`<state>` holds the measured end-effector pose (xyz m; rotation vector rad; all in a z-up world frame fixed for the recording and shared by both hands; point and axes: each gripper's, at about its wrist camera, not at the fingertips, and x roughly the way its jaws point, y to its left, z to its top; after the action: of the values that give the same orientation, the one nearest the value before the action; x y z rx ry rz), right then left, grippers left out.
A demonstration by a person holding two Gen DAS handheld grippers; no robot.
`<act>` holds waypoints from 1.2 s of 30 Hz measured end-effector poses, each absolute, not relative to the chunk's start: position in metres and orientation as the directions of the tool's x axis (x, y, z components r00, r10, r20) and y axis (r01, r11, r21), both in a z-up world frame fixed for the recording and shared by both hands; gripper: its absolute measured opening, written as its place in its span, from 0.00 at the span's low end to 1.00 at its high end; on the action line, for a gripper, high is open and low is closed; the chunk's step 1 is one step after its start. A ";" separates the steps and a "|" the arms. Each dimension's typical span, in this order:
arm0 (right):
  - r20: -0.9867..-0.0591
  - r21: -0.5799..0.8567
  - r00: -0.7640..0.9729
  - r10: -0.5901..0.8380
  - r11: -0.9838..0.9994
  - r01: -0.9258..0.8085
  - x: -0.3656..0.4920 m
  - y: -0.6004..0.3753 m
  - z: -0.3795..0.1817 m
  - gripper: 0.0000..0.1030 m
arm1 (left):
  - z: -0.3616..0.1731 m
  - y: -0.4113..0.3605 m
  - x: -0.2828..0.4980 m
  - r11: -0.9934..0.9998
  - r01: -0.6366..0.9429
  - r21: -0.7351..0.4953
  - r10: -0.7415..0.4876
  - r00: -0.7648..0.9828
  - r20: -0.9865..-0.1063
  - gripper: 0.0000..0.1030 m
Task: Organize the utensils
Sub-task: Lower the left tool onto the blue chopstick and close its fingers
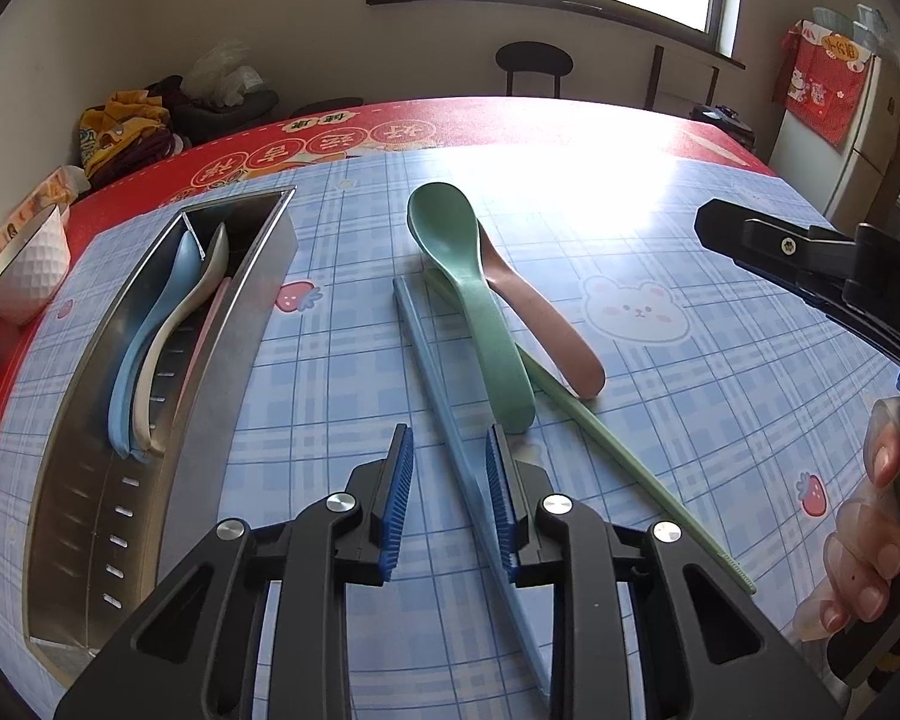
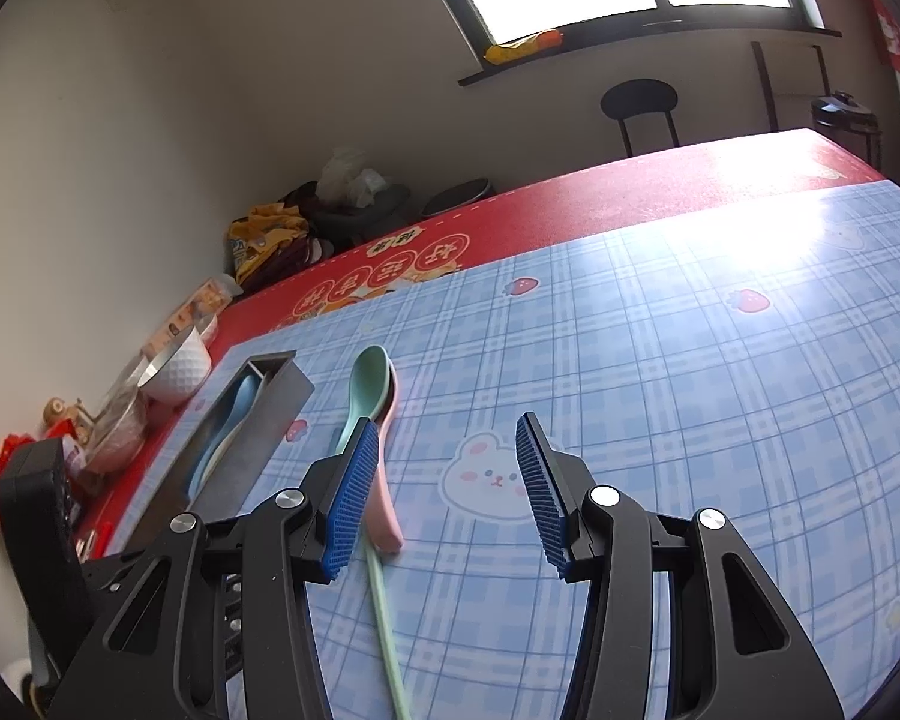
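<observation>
- My left tongs [image 1: 450,462] are straddling the blue chopstick [image 1: 435,384] on the tabletop [image 1: 720,372], pads not yet pressing it.
- My right tongs [image 2: 444,480] are hanging released, nothing between them.
- The green spoon [image 1: 480,312] is lying at twelve o'clock from my left tongs, across a pink spoon [image 1: 546,324] and green chopstick [image 1: 618,450].
- The steel tray [image 1: 234,324], at ten o'clock, is holding more spoons.

both hand-held grippers [image 1: 450,450] [image 2: 444,438] angled down, jaws apart
</observation>
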<state>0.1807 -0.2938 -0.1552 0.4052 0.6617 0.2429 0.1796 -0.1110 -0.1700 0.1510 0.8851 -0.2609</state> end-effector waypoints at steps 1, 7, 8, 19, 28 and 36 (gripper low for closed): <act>-0.545 0.441 0.763 0.347 0.893 -0.091 0.181 -0.294 -0.156 0.46 | -0.171 -0.111 0.180 0.958 0.284 0.025 -0.159 0.602 -0.782 0.24; -0.546 0.444 0.761 0.350 0.891 -0.091 0.181 -0.292 -0.156 0.46 | -0.176 -0.111 0.183 0.960 0.279 0.032 -0.148 0.598 -0.788 0.24; -0.547 0.446 0.760 0.352 0.891 -0.092 0.182 -0.291 -0.157 0.46 | -0.177 -0.112 0.183 0.960 0.280 0.033 -0.147 0.598 -0.788 0.24; -0.553 0.458 0.750 0.364 0.884 -0.091 0.182 -0.289 -0.161 0.46 | -0.178 -0.110 0.182 0.960 0.280 0.021 -0.159 0.602 -0.782 0.24; -0.559 0.465 0.744 0.367 0.881 -0.085 0.182 -0.287 -0.164 0.46 | -0.179 -0.098 0.179 0.962 0.270 -0.050 -0.209 0.599 -0.773 0.07; -0.556 0.478 0.730 0.397 0.871 -0.110 0.183 -0.283 -0.164 0.46 | -0.167 -0.086 0.164 0.963 0.251 -0.099 -0.246 0.667 -0.703 0.05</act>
<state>0.1832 -0.2828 -0.1640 0.4364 0.7021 0.2893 0.1639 -0.0858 -0.1665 0.0063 0.7928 -0.2802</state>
